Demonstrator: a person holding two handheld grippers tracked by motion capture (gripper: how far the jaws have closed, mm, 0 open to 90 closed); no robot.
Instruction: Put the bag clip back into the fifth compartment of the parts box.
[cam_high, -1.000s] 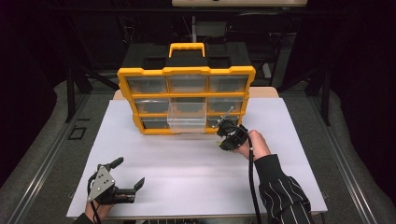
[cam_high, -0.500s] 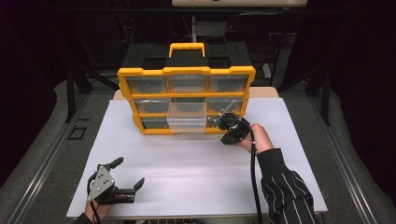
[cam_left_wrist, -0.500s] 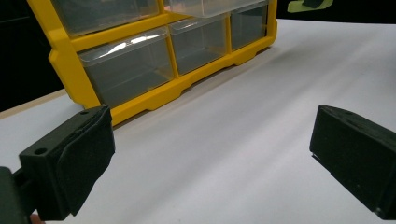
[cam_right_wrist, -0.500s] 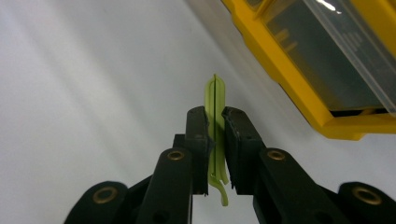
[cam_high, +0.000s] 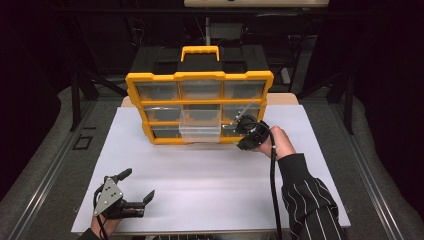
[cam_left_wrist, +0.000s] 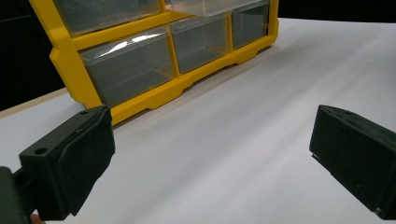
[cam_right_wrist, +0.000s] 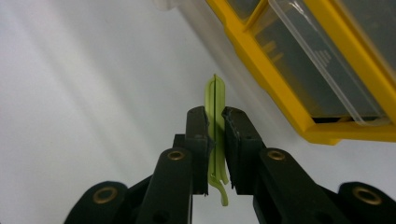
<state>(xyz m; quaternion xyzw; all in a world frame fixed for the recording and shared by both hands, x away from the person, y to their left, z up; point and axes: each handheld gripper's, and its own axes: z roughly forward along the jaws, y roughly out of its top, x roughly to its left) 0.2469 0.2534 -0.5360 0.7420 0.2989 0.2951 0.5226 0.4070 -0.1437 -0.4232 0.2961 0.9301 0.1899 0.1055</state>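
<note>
Because the right gripper (cam_right_wrist: 214, 140) jaws pinch only the thin green clip (cam_right_wrist: 215, 105) edge-on beside the organizer (cam_high: 200, 80), it may twist free; left gripper (cam_high: 137, 187) jaws gape wide, empty.

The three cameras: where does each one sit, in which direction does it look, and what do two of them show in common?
High view: above the person's side, looking forward and down on the white table; both forearms enter from below.
Left gripper view: on the left gripper, low over the table, facing the yellow drawer organizer; open fingers.
Right gripper view: on the right gripper, fingers shut on a thin green clip.
All views share the organizer.
</note>
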